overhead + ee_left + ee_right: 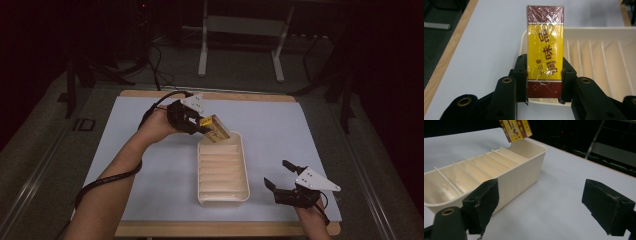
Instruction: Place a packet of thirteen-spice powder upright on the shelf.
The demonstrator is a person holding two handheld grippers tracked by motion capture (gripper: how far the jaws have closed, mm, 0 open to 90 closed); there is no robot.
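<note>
Over the cream slotted plastic tray (223, 192), left gripper (544, 82) clamps yellow-and-maroon film-wrapped box (545, 47) by its narrow sides: stiff, light, likely slippery.

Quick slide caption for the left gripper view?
Left tongs shut on a yellow-and-maroon wrapped box, held over the end of the cream slotted tray.

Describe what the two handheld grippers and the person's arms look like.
Both the left gripper and the right gripper are black, each with two blocky jaws on linked bars with brass-ringed pivot holes. Each carries a grey three-cornered plate dotted with small holes on top. A black cable trails from the left one along the forearm. The forearms are bare, no sleeves visible.
</note>
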